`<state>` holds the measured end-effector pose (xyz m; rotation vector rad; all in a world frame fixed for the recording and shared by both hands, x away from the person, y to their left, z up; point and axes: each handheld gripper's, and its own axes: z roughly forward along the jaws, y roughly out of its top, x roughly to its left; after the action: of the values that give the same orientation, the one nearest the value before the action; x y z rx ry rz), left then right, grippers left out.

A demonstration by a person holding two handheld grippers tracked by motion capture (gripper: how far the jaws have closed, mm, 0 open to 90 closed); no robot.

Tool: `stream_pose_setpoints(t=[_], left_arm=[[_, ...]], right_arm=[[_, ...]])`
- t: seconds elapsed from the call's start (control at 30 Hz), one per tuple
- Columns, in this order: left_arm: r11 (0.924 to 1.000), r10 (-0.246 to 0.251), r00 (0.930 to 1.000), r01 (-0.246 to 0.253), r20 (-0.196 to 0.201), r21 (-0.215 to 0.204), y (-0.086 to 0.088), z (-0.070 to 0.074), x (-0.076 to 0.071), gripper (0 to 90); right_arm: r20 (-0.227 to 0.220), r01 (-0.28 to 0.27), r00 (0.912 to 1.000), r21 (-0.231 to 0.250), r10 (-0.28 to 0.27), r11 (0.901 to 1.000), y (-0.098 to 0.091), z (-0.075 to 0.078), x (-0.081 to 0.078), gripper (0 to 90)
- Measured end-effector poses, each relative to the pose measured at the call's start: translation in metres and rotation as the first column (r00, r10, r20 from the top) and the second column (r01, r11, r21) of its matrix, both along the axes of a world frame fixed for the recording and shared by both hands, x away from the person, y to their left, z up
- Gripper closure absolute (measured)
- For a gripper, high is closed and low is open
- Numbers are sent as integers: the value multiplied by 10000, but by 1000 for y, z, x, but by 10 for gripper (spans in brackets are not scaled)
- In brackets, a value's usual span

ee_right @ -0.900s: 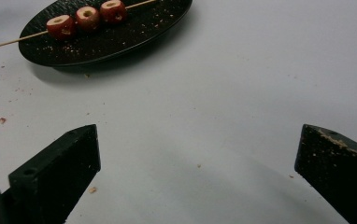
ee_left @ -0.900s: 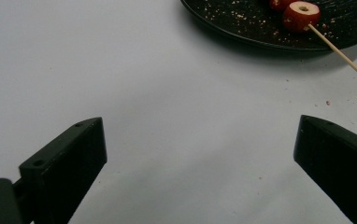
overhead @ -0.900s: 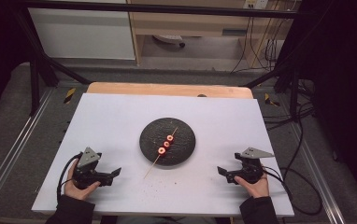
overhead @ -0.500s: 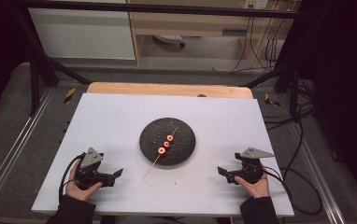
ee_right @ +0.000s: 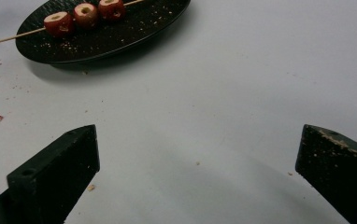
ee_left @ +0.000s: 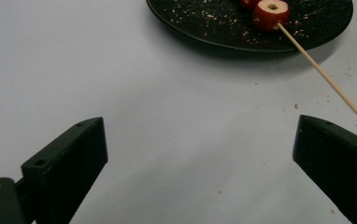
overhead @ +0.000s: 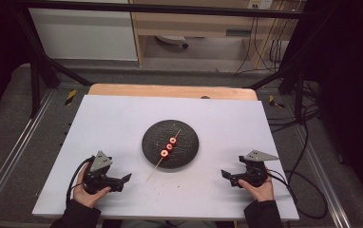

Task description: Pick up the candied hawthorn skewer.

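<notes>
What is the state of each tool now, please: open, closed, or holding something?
Left tool: open, holding nothing, resting on the table near the skewer end.
Right tool: open, holding nothing.

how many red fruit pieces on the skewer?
3, in a row on the skewer across the black plate: lower-left piece, middle piece, upper-right piece. None looks hidden.
</notes>
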<state>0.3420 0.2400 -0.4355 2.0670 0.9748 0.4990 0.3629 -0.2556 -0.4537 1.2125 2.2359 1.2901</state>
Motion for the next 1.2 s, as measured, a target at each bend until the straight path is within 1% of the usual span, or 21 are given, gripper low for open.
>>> stream_pose_setpoints(t=[0.27,0.33,0.37,0.4,0.43,0.47,0.6,0.63,0.67,0.7,0.77,0.8,0.83,0.87,0.9,0.97,1.0,1.03,1.1,1.13,1.2], left_arm=[[10000,-95,10000,95,-11,15,-16,10,1,37],[9999,-122,9999,123,-48,84,-25,14,2,49],[9999,-122,9999,123,-48,84,-25,14,2,53],[9999,-98,9999,98,-55,124,-29,15,3,59],[9997,-138,9998,140,-105,176,-37,18,4,66],[9997,-138,9998,140,-105,176,-37,18,4,72],[9993,-186,9996,192,-193,320,-54,24,5,98],[9992,-225,9994,233,-244,328,-58,25,6,133],[9992,-235,9994,244,-257,320,-62,26,7,133],[9989,-228,9994,239,-270,405,-66,26,7,172],[9983,-186,9992,205,-342,547,-74,26,8,204],[9983,-172,9990,195,-401,554,-77,26,9,204],[9983,-175,9988,200,-455,555,-80,25,9,256],[9983,-125,9987,153,-504,561,-83,24,10,256],[9983,-97,9984,129,-561,569,-86,23,10,303],[9982,-93,9971,138,-753,587,-91,21,11,350],[9978,-60,9968,111,-792,647,-93,20,11,374],[9972,-64,9965,126,-830,739,-95,18,11,374],[9968,-37,9956,111,-940,791,-99,16,11,419],[9969,-43,9948,123,-1017,780,-100,15,11,480],[9972,26,9941,55,-1085,741,-102,12,12,532]], right_arm=[[-15,37,10000,-21,-37,10000,0,0,0,8],[-51,42,10000,-2,-42,10000,1,0,0,8],[-39,49,10000,-18,-49,10000,1,0,0,8],[-42,55,10000,-37,-55,10000,0,0,0,8],[-21,55,10000,-67,-55,10000,0,0,0,8],[-9,43,10000,-75,-43,10000,0,0,0,8],[-25,76,10000,-84,-76,9999,0,0,0,9],[-37,70,10000,-105,-70,9999,0,0,0,9],[-37,70,10000,-105,-70,9999,0,0,0,9],[-50,73,10000,-104,-73,9999,0,-1,0,9],[-69,67,10000,-101,-68,9999,1,-1,1,10],[-69,67,10000,-101,-68,9999,1,-1,1,10],[-73,60,10000,-97,-60,9999,0,0,1,10],[-73,60,10000,-97,-60,9999,0,0,1,10],[-74,46,10000,-97,-46,9999,0,-1,1,11],[-104,35,9999,-108,-36,9999,0,-1,1,11],[-104,27,9999,-112,-28,9999,0,-1,1,11],[-104,27,9999,-112,-28,9999,0,-1,1,11],[-91,23,10000,-109,-24,9999,1,-1,1,11],[-118,23,9999,-121,-25,9999,1,-1,1,11],[-140,8,9999,-111,-9,9999,1,-1,1,12]])
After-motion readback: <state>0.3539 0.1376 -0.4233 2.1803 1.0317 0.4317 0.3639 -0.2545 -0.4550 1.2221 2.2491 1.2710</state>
